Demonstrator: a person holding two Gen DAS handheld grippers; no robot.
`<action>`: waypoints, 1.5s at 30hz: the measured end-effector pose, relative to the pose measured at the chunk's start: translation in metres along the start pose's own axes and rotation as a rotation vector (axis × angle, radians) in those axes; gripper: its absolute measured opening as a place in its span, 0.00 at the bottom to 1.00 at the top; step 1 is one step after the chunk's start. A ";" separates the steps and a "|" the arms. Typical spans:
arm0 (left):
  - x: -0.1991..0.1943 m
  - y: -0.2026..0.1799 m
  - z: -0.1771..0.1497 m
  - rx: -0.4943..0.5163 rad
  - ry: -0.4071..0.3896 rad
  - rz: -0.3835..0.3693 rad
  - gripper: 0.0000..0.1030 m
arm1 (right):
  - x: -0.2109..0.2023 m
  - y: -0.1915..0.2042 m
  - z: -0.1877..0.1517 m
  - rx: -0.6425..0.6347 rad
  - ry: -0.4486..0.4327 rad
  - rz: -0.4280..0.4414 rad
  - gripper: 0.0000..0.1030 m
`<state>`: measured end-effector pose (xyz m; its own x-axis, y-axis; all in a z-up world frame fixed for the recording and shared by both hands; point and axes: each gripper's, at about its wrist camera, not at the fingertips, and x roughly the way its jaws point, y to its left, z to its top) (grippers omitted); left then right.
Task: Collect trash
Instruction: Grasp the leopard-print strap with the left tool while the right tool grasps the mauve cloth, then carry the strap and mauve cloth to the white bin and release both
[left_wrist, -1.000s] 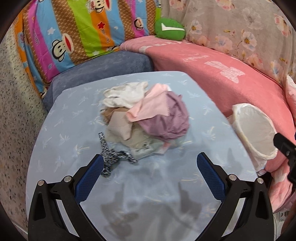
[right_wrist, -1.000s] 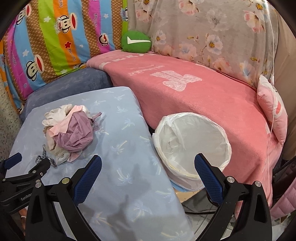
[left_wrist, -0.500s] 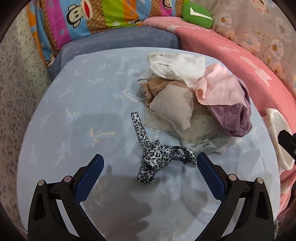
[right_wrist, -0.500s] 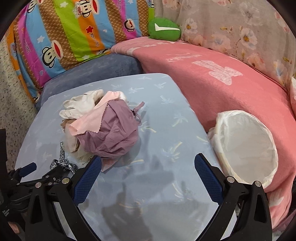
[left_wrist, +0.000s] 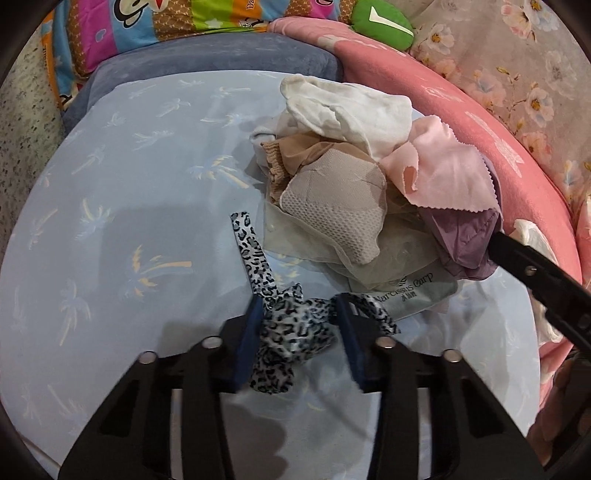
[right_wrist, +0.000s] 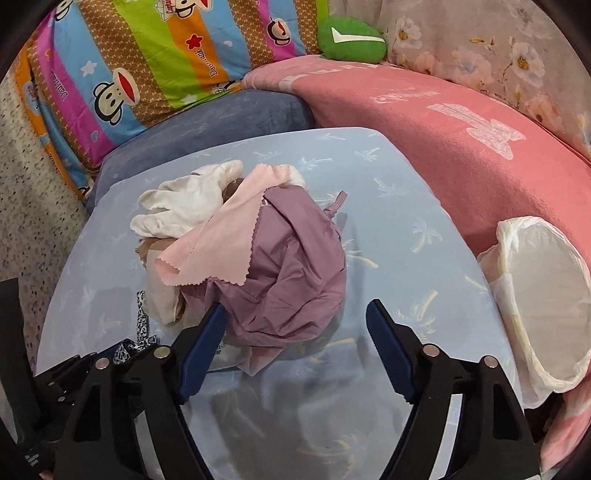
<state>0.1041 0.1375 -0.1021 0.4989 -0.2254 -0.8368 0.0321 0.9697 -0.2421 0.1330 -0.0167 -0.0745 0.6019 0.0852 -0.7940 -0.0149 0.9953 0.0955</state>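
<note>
My left gripper (left_wrist: 298, 324) is down on the blue palm-print table cover (left_wrist: 110, 229), both pads pressed in on the leopard-print strip (left_wrist: 284, 332). I picked it first bc it lies loose at the near edge of the heap, so it should lift w/o dragging the rest. One tail of it runs up and left across the cover; a loop sticks out past the right pad, so the pinch is on the bunched middle, not the end. Fabric's limp, so I expect it to dangle once raised.

Next over, the pile: white cloth (left_wrist: 347, 107) on top, beige mesh pad (left_wrist: 332, 206) under it, pink cloth (right_wrist: 221, 236) draped over the purple fabric (right_wrist: 291, 273), a printed grey pouch (left_wrist: 410, 291) at the bottom. All of it is mid-table, touching.

My right gripper (right_wrist: 295, 332) is spread wide, left pad touching or just beside the purple bundle's near side, right pad clear of it. Set up for the bulkiest piece, I'd say, hence the wide opening.

Far right, the lined bin (right_wrist: 543, 295) sits just off the table edge by the pink sofa (right_wrist: 461, 155), mouth tipped toward me. Short carry for both hands.
</note>
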 end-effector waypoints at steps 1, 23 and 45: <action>-0.001 0.000 -0.001 -0.002 0.001 0.000 0.25 | 0.004 0.001 -0.001 0.000 0.010 0.006 0.54; -0.068 -0.046 0.011 0.083 -0.168 -0.046 0.13 | -0.099 -0.034 0.004 0.029 -0.176 0.015 0.02; -0.093 -0.209 0.015 0.403 -0.272 -0.247 0.13 | -0.203 -0.169 0.006 0.201 -0.389 -0.125 0.02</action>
<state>0.0646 -0.0424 0.0334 0.6391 -0.4703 -0.6086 0.4792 0.8624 -0.1631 0.0176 -0.2026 0.0743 0.8448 -0.0970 -0.5262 0.2094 0.9649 0.1583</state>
